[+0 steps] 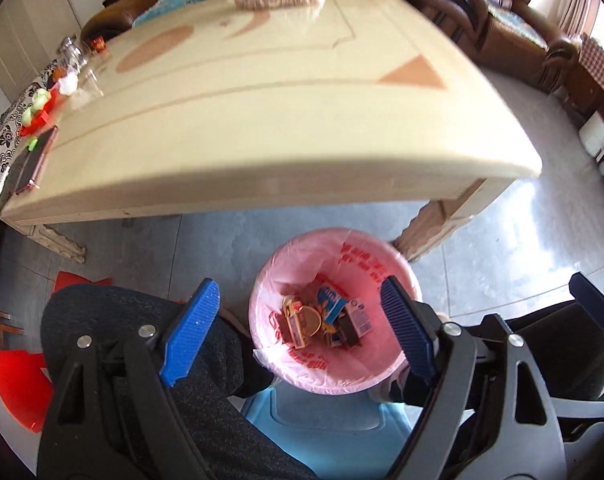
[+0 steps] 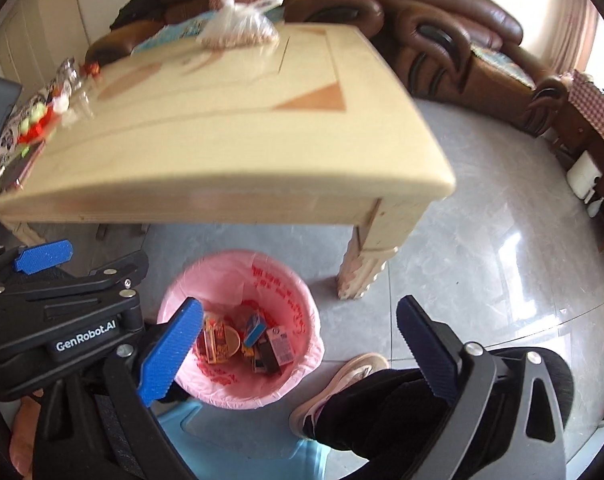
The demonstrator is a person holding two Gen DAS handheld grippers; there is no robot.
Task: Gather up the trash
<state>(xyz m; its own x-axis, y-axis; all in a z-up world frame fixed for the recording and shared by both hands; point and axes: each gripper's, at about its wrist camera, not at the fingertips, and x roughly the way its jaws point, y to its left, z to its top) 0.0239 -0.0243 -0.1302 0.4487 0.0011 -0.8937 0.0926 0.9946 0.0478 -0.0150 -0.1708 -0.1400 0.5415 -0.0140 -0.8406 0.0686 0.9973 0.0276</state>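
Seated collection of trash beside a low table (image 1: 261, 120), shown from both wrist views. The table top is nearly bare; a clear plastic bag (image 2: 237, 30) with pale contents rests at its far edge, and small glass and red-and-green items (image 1: 57, 88) crowd its left end. Judged risk: these remaining things may not be trash, so a hasty reach could carry keepsakes to the bin or topple the glass pieces. The bin (image 2: 302, 308), lined with a pink bag, stands on the floor by the table leg, between the person's knees; a knee or a shoe (image 2: 342, 380) could tip it. Inside lie the collected cartons and wrappers (image 1: 326, 320), loosely heaped at the bottom. The left gripper (image 1: 302, 336) and right gripper (image 2: 302, 352) both stand wide apart above the bin, with nothing between the blue pads.
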